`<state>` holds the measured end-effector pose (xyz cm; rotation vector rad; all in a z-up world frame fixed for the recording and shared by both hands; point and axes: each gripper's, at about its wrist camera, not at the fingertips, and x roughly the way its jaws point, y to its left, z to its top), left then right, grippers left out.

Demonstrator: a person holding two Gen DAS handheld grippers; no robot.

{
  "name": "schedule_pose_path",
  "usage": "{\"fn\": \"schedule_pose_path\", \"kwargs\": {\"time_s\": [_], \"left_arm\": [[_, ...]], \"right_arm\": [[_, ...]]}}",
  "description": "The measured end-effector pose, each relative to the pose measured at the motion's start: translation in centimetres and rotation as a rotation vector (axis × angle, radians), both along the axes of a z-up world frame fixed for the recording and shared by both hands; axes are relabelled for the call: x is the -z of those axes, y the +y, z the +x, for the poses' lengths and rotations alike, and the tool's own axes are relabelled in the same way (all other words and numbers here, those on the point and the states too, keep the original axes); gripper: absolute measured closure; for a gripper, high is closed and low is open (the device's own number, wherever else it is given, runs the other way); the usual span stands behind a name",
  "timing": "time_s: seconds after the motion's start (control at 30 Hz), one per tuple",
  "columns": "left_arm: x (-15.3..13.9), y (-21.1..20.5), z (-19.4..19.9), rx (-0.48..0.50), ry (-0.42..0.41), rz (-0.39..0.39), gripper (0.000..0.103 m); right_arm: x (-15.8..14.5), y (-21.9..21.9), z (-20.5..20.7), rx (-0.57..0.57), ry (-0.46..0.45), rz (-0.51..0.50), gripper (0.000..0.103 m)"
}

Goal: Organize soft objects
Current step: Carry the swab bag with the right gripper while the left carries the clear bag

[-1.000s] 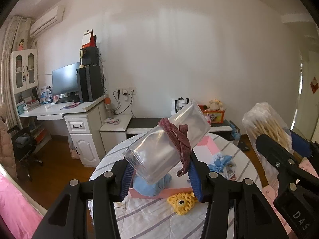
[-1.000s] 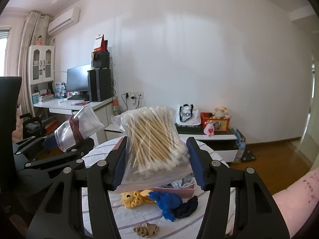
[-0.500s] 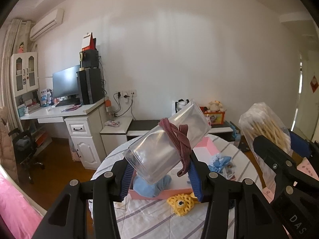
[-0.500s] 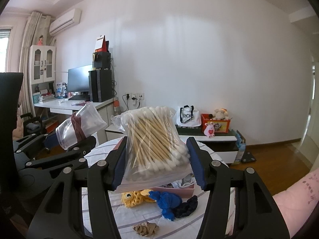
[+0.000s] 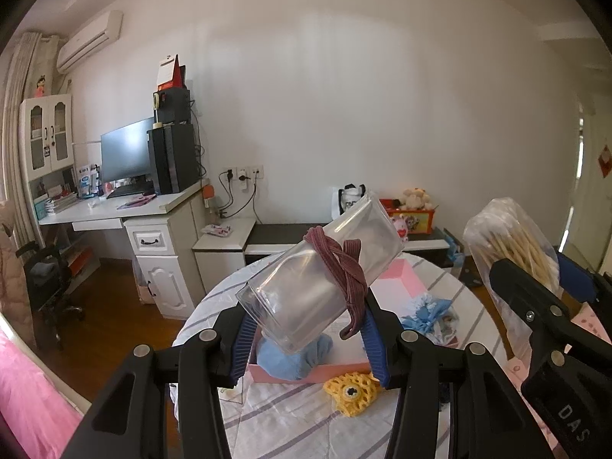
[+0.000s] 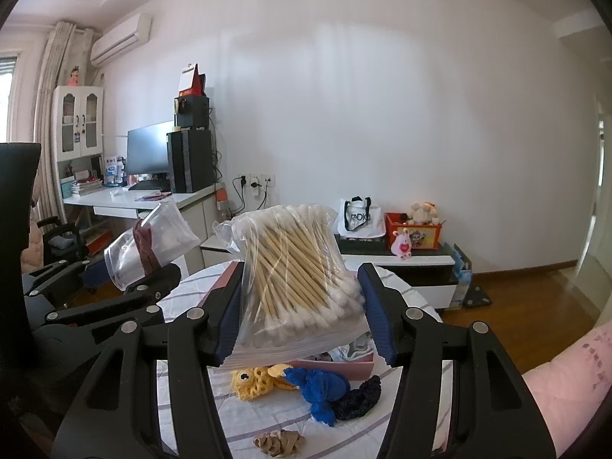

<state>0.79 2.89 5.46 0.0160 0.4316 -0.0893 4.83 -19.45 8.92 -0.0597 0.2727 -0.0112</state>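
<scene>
Bright, soft daylight (from the left); sharp focus, fisheye bending, dark corners.

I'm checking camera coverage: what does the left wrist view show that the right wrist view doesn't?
Only the left wrist view: a light blue cloth in the pink box.
Only the right wrist view: a dark blue plush, a black scrunchie, a tan scrunchie.
Both: the left claw gripping a clear pouch, the right claw gripping the cotton swab bag, a yellow crochet toy.

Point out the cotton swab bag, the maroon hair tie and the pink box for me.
cotton swab bag [image 6: 296, 279], right wrist view, on the swabs' middle.
maroon hair tie [image 5: 338, 264], left wrist view, on its crossing.
pink box [image 5: 397, 281], left wrist view, on its far wall.
</scene>
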Motion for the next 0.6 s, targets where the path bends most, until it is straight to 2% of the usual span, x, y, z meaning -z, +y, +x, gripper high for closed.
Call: {"fn": "schedule_pose_path", "kwargs": {"time_s": [0.3,0.47,0.6], "left_arm": [[-0.4,-0.2,3.9,0.016,0.030,0.008,0.056],[-0.7,-0.5,7.6,-0.006,0.067,0.009,0.056],[-0.6,-1.1,11.9,-0.016,0.130,0.009,0.056]], "right_arm": [[-0.2,-0.9,3.6,0.031,0.025,0.016,0.049],[0.1,-1.4,7.3,0.078,0.070,0.004,0.049],[1.1,-1.4,10.5,0.081,0.131,0.006,0.049]]}}
